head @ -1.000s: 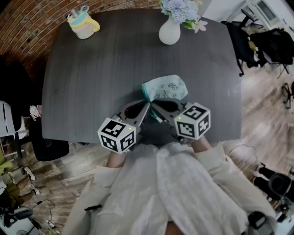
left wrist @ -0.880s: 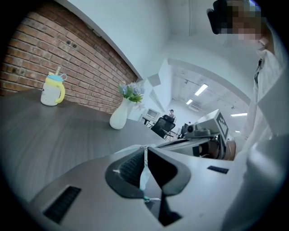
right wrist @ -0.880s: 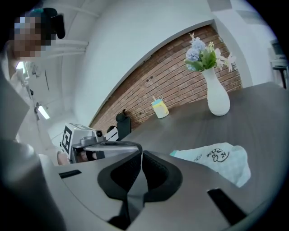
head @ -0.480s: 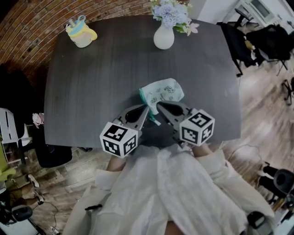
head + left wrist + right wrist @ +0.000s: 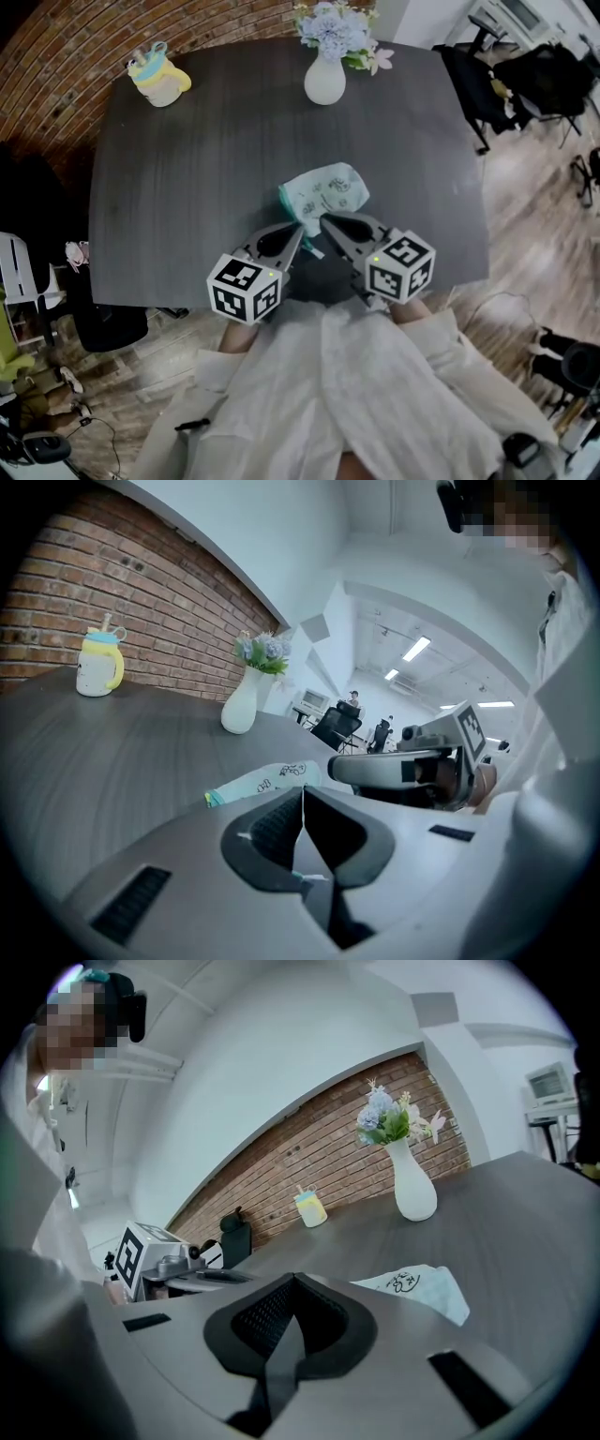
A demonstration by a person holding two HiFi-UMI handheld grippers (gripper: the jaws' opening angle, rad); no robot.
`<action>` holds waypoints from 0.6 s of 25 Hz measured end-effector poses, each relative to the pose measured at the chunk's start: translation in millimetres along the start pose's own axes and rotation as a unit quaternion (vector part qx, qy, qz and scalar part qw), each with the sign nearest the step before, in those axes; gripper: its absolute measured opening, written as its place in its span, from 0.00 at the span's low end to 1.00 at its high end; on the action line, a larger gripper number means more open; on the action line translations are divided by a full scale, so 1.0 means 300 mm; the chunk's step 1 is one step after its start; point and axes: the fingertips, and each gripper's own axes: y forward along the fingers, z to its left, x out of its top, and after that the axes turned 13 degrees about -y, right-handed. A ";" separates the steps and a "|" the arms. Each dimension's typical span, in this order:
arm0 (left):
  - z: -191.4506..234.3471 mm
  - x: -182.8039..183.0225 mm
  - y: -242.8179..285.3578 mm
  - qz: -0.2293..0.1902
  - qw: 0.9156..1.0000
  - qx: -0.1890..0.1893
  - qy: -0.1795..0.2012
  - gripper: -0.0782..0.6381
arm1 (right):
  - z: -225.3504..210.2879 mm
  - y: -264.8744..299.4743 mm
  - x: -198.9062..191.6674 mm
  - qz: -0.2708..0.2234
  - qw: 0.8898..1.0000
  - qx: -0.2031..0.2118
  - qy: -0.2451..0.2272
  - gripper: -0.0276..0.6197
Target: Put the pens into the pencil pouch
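Note:
The mint-green pencil pouch (image 5: 326, 190) with small doodles lies on the dark table (image 5: 187, 187), near its front edge. It also shows in the left gripper view as the pouch (image 5: 267, 780), just past the jaws. My left gripper (image 5: 300, 229) is by the pouch's near left corner. It is shut on a slim white and teal thing that looks like a pen (image 5: 302, 874), which runs back between the jaws. My right gripper (image 5: 324, 219) is shut with nothing between its jaws, its tips just short of the pouch (image 5: 422, 1286). The two grippers point toward each other.
A white vase of flowers (image 5: 324, 82) stands at the table's far edge. A yellow cup with a blue lid (image 5: 157, 80) sits at the far left corner. Chairs and bags stand on the wooden floor at the right (image 5: 534, 84). The person's white sleeves fill the bottom.
The right gripper has drawn back a little from the pouch and risen slightly. The left gripper has kept its place by the pouch's corner.

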 end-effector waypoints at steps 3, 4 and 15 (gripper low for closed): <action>0.000 -0.001 0.002 0.000 1.000 0.000 0.000 0.12 | -0.001 -0.003 -0.005 0.007 1.000 -0.003 -0.002 0.05; 0.000 -0.001 0.002 0.000 1.000 -0.001 0.000 0.12 | 0.001 -0.004 -0.005 0.009 1.000 -0.003 -0.001 0.05; 0.003 -0.016 0.005 0.008 1.000 -0.004 -0.003 0.12 | 0.003 -0.008 -0.009 0.012 1.000 -0.003 0.004 0.05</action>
